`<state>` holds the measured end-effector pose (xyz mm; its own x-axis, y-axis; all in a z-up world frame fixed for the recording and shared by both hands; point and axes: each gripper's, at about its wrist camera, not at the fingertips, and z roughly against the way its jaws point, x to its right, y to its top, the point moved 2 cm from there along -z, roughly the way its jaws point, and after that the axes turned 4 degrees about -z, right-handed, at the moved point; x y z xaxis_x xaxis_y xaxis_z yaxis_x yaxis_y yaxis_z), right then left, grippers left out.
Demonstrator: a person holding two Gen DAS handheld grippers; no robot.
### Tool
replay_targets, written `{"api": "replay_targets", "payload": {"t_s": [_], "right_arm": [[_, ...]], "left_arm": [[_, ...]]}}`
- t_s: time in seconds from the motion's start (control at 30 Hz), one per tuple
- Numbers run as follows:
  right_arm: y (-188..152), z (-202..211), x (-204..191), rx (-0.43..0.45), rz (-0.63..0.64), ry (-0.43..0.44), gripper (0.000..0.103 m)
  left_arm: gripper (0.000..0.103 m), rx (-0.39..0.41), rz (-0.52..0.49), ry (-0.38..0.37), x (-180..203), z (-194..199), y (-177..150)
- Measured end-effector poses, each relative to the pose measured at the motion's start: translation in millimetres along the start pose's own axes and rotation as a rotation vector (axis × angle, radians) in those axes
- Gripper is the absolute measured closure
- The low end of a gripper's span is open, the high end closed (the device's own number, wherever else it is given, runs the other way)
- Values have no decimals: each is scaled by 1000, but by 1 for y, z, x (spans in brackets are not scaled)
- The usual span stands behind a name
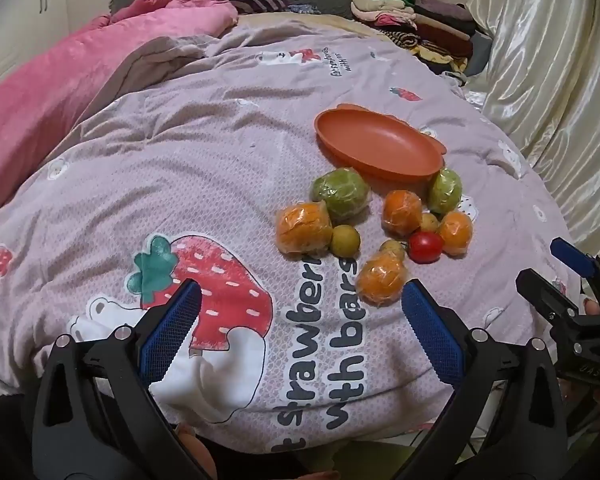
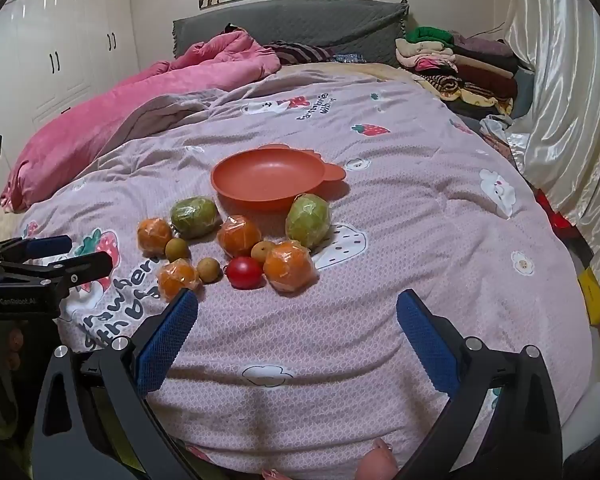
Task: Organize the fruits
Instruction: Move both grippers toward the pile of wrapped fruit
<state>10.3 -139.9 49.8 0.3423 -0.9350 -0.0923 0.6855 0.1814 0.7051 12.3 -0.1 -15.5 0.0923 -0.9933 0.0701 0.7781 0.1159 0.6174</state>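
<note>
Left wrist view: my left gripper [image 1: 300,312] hangs tilted down over the quilt [image 1: 140,184], jaws spread wide and holding nothing. The wrapped fruits lie loose just in front of the empty orange dish [image 1: 380,146]. I judge the nearest wrapped orange [image 1: 380,280] the sensible first pick, squeezed gently because the bedding gives.

Right wrist view: my right gripper [image 2: 296,320] is angled down too, jaws spread and bare, with the red tomato [image 2: 244,272] just ahead; the dish [image 2: 268,176] sits beyond.
</note>
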Motion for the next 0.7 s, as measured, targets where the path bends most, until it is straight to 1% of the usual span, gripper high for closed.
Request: {"api": "replay_targets", "payload": {"t_s": [0.07, 0.1, 0.7], "right_arm": [[0, 0, 0, 0, 1, 2, 4], [0, 0, 0, 1, 1, 0, 4], [3, -7, 4, -9, -10, 14, 4]], "left_arm": [[9, -2, -1, 0, 1, 0, 1], [9, -17, 3, -2, 1, -1, -1], [9, -10, -13, -4, 10, 0, 7]]}}
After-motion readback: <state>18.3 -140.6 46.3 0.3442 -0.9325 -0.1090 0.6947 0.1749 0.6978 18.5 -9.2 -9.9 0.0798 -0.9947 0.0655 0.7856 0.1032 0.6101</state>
